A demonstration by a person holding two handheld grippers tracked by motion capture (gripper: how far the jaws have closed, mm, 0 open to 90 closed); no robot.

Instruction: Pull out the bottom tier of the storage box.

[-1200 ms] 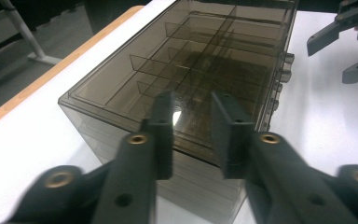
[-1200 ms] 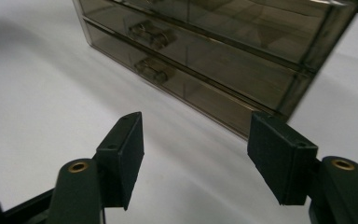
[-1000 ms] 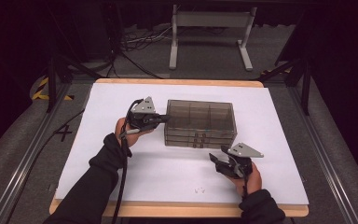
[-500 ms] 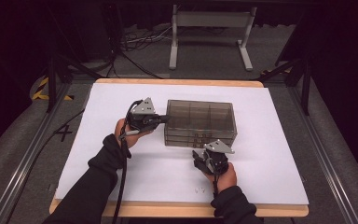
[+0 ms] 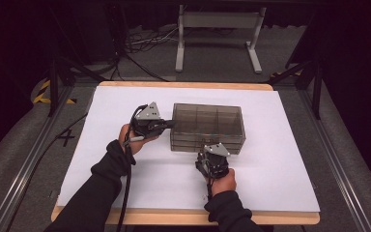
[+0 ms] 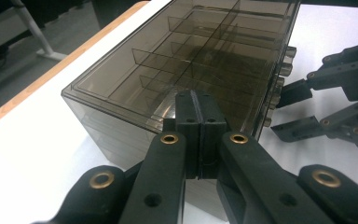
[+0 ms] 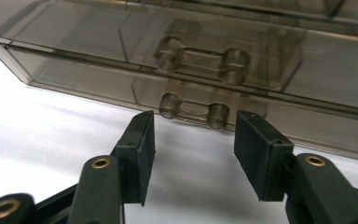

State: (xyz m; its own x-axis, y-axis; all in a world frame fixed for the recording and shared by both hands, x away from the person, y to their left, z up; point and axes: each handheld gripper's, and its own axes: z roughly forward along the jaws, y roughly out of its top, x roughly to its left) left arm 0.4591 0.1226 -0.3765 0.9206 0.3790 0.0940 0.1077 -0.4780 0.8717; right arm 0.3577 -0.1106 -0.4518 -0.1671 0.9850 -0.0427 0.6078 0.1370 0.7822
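A smoky clear drawer box (image 5: 207,126) with inner dividers stands mid-table on white paper. My left gripper (image 5: 166,124) is shut with nothing in it, its tips resting on the top edge at the box's left end (image 6: 196,100). My right gripper (image 5: 211,153) is open, close in front of the box's front face. In the right gripper view its jaws (image 7: 193,149) stand apart on either side of the lowest drawer handle (image 7: 194,111), just short of it. A second handle (image 7: 203,58) sits above. The left gripper view also shows the open right gripper (image 6: 284,111) beside the box (image 6: 205,56).
The white sheet (image 5: 280,164) covers a wooden-edged table (image 5: 183,85). Bare paper lies on all sides of the box. Beyond the table's far edge are a metal stand (image 5: 217,29) and cables on the floor.
My right gripper has moved left and forward from the right front of the table up to the box's front face. The left gripper has stayed at the box's left end.
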